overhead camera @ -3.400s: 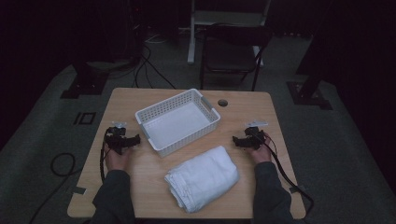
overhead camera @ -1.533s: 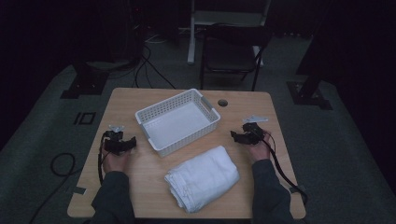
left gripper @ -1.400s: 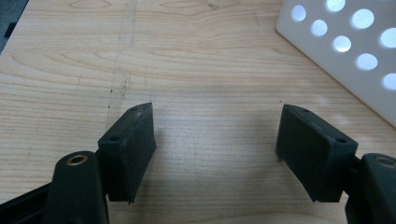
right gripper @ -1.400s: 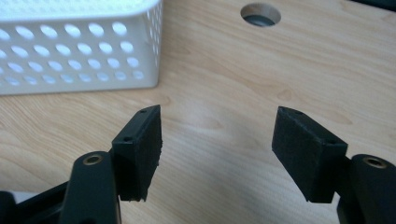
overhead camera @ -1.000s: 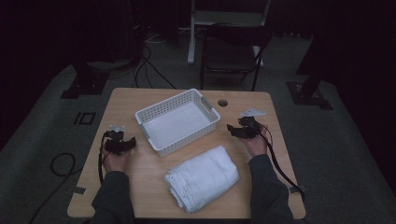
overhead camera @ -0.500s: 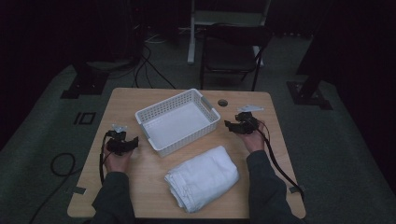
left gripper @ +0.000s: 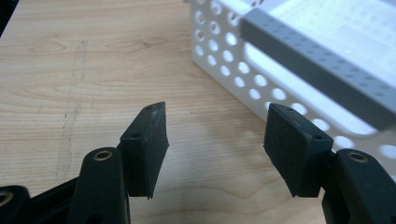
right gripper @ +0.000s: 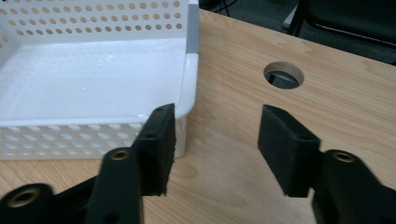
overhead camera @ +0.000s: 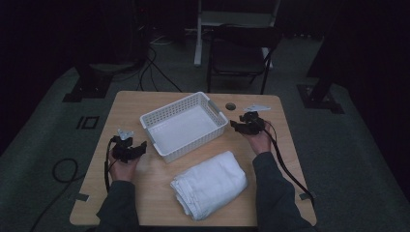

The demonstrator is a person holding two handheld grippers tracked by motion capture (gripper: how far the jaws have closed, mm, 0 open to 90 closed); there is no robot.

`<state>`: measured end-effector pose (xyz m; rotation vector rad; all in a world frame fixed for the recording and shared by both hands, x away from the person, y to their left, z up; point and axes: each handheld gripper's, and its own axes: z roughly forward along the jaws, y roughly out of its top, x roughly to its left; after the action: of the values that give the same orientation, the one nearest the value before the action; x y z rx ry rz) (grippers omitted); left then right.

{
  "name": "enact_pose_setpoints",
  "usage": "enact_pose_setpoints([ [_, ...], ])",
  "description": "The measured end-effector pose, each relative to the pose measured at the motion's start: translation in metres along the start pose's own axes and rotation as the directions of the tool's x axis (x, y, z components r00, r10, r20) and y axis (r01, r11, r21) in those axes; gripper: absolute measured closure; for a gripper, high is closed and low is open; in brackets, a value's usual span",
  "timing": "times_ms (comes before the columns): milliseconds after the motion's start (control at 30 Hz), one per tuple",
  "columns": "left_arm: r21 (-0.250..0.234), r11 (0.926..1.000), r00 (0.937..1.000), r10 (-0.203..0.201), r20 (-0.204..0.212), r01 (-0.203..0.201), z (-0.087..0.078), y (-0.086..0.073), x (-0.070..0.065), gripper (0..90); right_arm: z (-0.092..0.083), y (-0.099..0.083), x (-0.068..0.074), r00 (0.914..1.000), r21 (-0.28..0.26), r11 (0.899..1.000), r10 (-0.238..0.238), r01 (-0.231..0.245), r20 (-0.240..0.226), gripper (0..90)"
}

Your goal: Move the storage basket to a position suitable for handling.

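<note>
The right gripper (overhead camera: pixel 238 125) has moved in beside the basket (overhead camera: pixel 183 125), jaws apart like the left gripper (overhead camera: pixel 137 148).

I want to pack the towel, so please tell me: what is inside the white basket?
The white basket holds nothing: its bare floor shows in the high and right gripper views. Only a strip behind the near wall is hidden.

Right gripper (overhead camera: pixel 235 126) displaced from the table's right edge leftward and farther from the person, its spread jaws now pointing at the near right corner of the white perforated basket (overhead camera: pixel 185 125), close to the round table hole (overhead camera: pixel 230 106). Right hand (overhead camera: pixel 258 140) and forearm angled inward with it; trailing cable (overhead camera: pixel 285 164) drawn along
</note>
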<state>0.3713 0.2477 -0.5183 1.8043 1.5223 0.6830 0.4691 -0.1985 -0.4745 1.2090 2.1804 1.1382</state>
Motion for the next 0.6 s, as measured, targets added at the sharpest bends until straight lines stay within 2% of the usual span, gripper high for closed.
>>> enact_pose_setpoints([
  [133,-0.015,0.9998,0.9999,0.013,0.006,-0.012,-0.006,0.0,-0.006,39.0,0.006,0.007,0.001,0.9999,-0.007,1.0,0.008,-0.008,-0.009,52.3],
  [367,-0.037,0.9991,0.9996,0.023,0.013,-0.023,-0.014,0.001,-0.012,39.1,0.019,0.014,0.005,0.9999,0.018,1.0,0.002,-0.002,-0.011,53.1],
  [433,-0.045,0.9989,0.9995,0.015,0.026,-0.014,-0.016,0.001,-0.012,39.0,0.025,0.016,0.006,0.9998,0.028,1.0,0.003,-0.002,-0.02,56.8],
  [533,-0.057,0.9983,0.9995,0.005,0.032,-0.003,-0.02,0.002,-0.012,39.1,0.031,0.016,0.006,0.9999,0.047,0.999,0.003,-0.002,-0.015,57.9],
  [600,-0.066,0.9978,0.9986,-0.004,0.052,0.007,-0.023,0.003,-0.012,39.6,0.034,0.016,0.006,0.9997,0.054,0.998,0.008,-0.007,-0.024,59.7],
])
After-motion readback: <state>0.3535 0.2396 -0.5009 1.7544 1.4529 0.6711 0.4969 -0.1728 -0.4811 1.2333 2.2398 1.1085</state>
